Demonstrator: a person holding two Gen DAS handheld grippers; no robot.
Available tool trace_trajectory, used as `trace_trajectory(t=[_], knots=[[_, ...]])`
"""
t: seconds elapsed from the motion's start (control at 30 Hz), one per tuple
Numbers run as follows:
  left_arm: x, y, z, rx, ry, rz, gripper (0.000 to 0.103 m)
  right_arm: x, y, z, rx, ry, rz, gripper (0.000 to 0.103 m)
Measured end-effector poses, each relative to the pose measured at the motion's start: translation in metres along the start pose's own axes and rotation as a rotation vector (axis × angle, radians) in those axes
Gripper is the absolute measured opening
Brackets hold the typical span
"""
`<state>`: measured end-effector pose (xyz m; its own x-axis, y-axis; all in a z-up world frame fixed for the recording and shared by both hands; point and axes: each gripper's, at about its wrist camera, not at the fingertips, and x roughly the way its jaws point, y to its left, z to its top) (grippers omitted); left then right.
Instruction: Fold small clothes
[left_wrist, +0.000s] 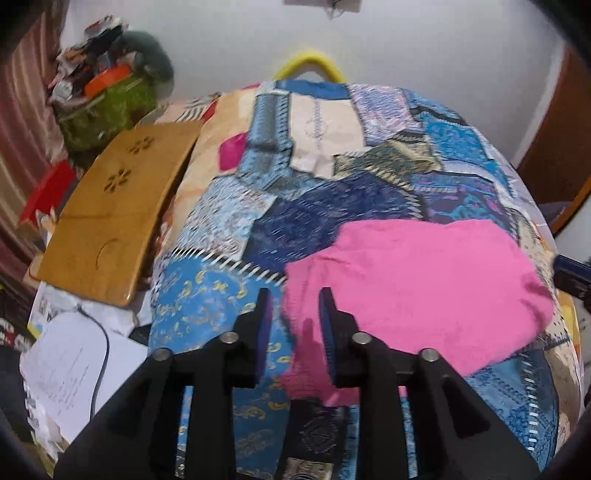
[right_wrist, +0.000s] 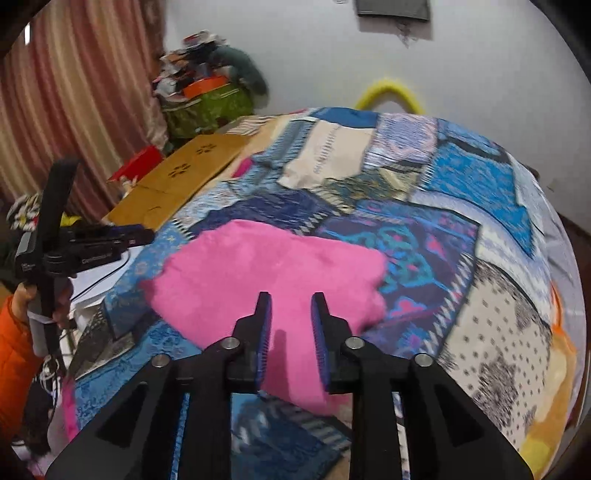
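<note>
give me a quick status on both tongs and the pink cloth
Left tongs open, empty, at the cloth's near edge. Right tongs open, empty, over it. Pink fabric garment lying loose on the blue patchwork bedspread. Nothing in the way.

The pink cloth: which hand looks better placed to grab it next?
Probably the left. The left gripper has open jaws straddling the near-left edge of the pink cloth, so closing could pinch it. The right gripper, also open, sits over the cloth's middle.
</note>
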<state>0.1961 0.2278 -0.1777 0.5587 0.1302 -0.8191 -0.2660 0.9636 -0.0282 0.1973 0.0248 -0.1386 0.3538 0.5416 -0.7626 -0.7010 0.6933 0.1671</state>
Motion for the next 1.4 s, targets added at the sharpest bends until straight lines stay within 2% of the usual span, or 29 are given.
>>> trace_trajectory(t=[0.07,0.2,0.3,0.43,0.6,0.7,0.9,1.0,1.13,1.23,1.4], knots=[[-0.003,-0.012,0.001,0.028,-0.021,-0.016,0.042,0.009,0.011,0.004,-0.029,0.007,0.011,0.035],[0.000,-0.036,0.003,0.090,-0.033,-0.062,0.053,0.031,0.030,0.008,-0.089,0.042,0.008,0.036],[0.016,-0.050,0.000,0.127,0.004,-0.088,0.056,0.049,0.033,0.007,-0.114,0.084,0.008,0.038],[0.042,-0.060,-0.008,0.157,0.069,-0.076,0.056,0.066,0.021,0.001,-0.105,0.135,-0.013,0.038],[0.057,-0.044,-0.016,0.124,0.105,-0.046,0.056,0.061,-0.004,-0.007,-0.040,0.130,-0.024,0.040],[0.057,-0.024,-0.017,0.067,0.120,-0.032,0.056,0.052,-0.017,-0.011,-0.010,0.124,-0.045,0.041],[0.035,0.011,-0.017,-0.018,0.107,0.009,0.056,0.021,-0.032,-0.017,0.032,0.096,-0.083,0.041],[0.010,0.016,-0.011,-0.023,0.057,0.039,0.056,-0.003,-0.031,-0.014,0.055,0.048,-0.080,0.041],[-0.038,0.011,0.000,-0.028,-0.046,0.033,0.056,-0.046,-0.016,-0.005,0.050,-0.063,-0.067,0.041],[-0.082,-0.002,0.007,-0.009,-0.148,0.022,0.056,-0.083,0.002,0.003,0.023,-0.164,-0.060,0.041],[-0.168,-0.030,0.006,0.035,-0.366,-0.019,0.056,-0.145,0.033,0.011,-0.023,-0.351,-0.046,0.042]])
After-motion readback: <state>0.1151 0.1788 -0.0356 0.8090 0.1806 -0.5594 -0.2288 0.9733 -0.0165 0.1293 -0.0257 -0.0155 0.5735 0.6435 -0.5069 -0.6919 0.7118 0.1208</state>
